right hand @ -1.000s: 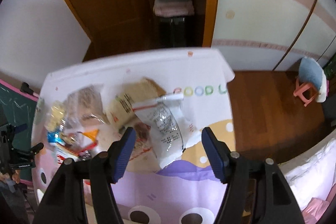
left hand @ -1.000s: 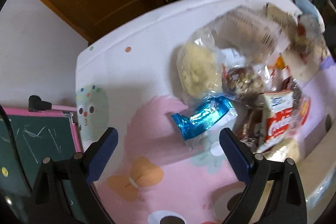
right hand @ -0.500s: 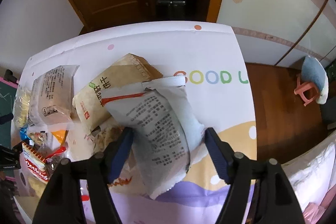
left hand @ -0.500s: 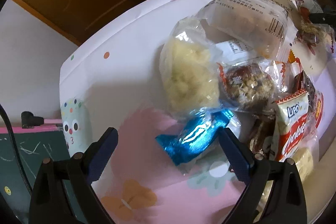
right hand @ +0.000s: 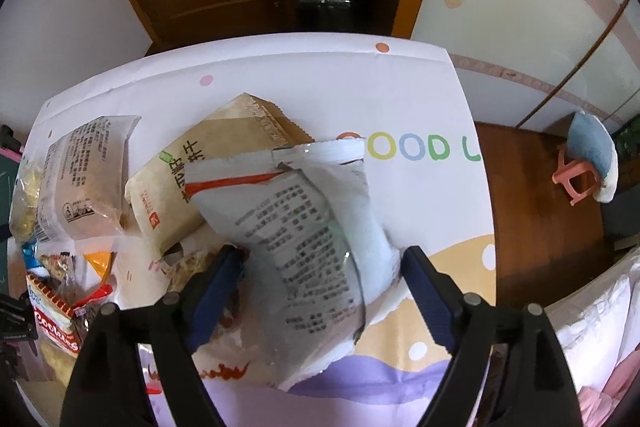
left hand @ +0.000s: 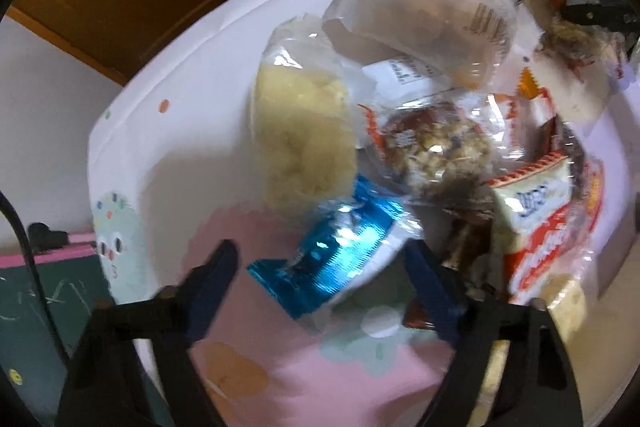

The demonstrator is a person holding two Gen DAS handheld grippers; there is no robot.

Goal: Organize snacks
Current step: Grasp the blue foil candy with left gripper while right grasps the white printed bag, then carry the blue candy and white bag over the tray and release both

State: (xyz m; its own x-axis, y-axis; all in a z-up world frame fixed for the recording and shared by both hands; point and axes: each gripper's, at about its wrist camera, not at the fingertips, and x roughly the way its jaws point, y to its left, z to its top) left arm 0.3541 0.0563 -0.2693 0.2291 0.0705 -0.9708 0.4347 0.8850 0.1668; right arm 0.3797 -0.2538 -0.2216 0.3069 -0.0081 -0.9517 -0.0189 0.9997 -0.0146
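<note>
Closing, the left gripper [left hand: 322,269] straddles the blue foil packet [left hand: 332,257], pads not yet touching; the snack pile [left hand: 436,147] lies unsorted just beyond it. Right view: right gripper [right hand: 320,277] widening around the grey printed pouch [right hand: 304,231], also ungripped.

blue foil pkt [left hand: 340,251] flat, tilted, near edge of pile | clear bag w/ yellow crumbly snack [left hand: 304,143] touching it above | grey-white printed pouch [right hand: 304,243] face-down, atop tan pkt [right hand: 192,187] | red cookie pack [left hand: 540,227] rt of blue
</note>
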